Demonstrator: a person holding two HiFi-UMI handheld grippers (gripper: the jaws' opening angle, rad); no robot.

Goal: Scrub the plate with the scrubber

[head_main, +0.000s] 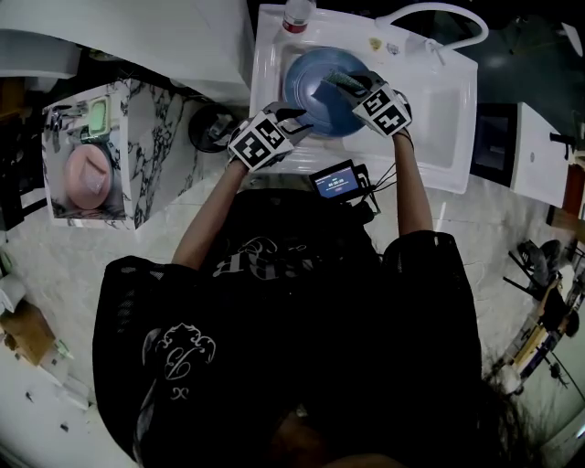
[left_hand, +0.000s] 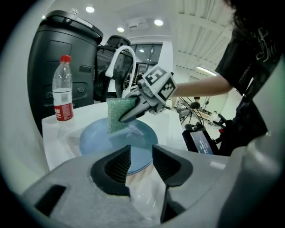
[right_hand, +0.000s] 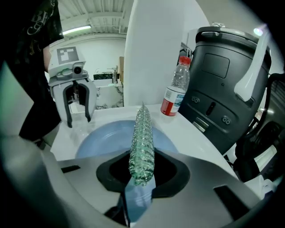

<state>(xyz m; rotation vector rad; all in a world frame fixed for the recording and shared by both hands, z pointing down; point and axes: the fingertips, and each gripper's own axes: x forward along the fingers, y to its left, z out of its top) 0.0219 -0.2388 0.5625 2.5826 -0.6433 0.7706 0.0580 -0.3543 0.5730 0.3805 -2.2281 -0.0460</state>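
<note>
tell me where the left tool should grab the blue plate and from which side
Probably its near rim, from the person's side: the plate lies low in the sink, that thin edge faces the open left tool, and the scrubber hangs over the far part.

We look steeply down on a white rectangular sink (head_main: 457, 110). In its basin lies a round blue plate (head_main: 315, 101). Our right gripper (head_main: 350, 84) reaches over the middle of the sink, with a flat green scrubber (head_main: 340, 81) at its tip, over the plate. Our left gripper (head_main: 303, 121) comes in over the sink's near left edge, its tip at the plate's rim. A clear bottle with a red band (head_main: 294, 15) stands at the sink's far rim, and a curved white faucet (head_main: 430, 13) rises at its far right. A small lit screen (head_main: 335, 181) sits just below the sink's near edge. A marble-patterned box (head_main: 151, 155) stands well to the sink's left.
</note>
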